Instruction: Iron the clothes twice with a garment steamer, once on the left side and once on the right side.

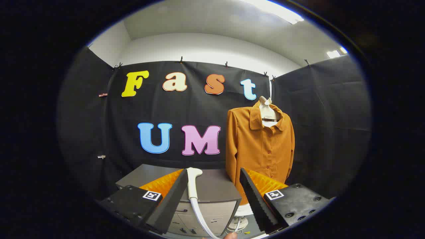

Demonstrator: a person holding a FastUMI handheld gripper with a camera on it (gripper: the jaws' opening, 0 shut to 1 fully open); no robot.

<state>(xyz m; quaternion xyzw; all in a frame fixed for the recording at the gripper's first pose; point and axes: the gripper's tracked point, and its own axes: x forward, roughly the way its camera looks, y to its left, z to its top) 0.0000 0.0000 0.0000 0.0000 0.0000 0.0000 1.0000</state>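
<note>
Black cloth wall across the middle of the frame, folding forward at both sides, clipped along its top edge. White room wall and ceiling above it, with a bright ceiling light at upper right. Orange shirt right of centre, buttoned, hung on a pale mannequin form against the cloth. Grey bench at lower centre, drawers on its front. White garment steamer lying on the bench top, hose curving down toward the lower edge. Tongs at the bottom, released, spread wide, steamer between them but untouched.
</note>
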